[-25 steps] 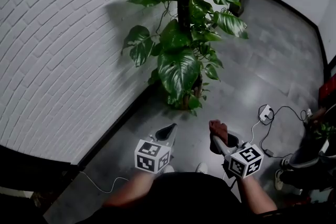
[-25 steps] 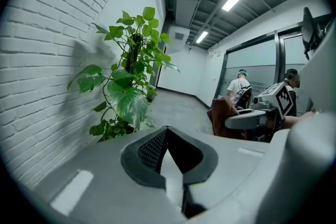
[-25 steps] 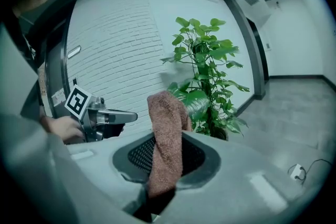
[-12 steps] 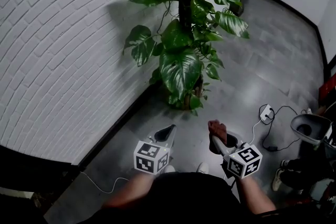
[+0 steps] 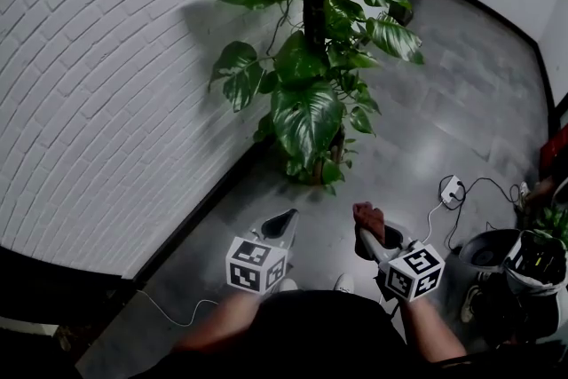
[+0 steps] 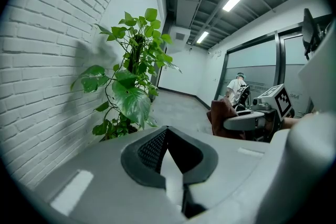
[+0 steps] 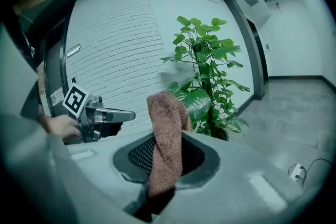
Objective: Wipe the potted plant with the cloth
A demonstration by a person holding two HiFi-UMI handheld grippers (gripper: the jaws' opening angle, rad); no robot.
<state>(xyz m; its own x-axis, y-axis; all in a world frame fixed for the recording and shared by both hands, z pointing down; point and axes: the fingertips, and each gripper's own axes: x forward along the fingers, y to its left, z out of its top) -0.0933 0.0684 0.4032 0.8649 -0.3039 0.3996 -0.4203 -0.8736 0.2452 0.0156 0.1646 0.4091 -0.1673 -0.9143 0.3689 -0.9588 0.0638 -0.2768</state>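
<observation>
My right hand-held gripper (image 7: 167, 162) is clamped on the cloth (image 7: 165, 128), a brown terry rag that stands up out of the jaws in a folded hump. My left hand-held gripper (image 6: 169, 160) has its jaws together with nothing between them. Both hang low in front of me, side by side and pointing forward.

The plant (image 5: 311, 75) stands on the floor (image 5: 426, 102) close against the brick wall (image 5: 98, 75), ahead of me and well apart from both grippers. No leaf touches the cloth or either jaw.

So I judge the task to be at its very start. The cloth is in hand, which is the only part done. The wiping itself has not begun: I have yet to close the gap to the plant, bring the cloth onto a leaf, and work over the foliage, probably with the left gripper free to steady a leaf from below. The big leaf (image 5: 304, 122) facing me is the nearest one to begin on. The pot is buried behind the lowest leaves, so I cannot tell whether it needs wiping too.
</observation>
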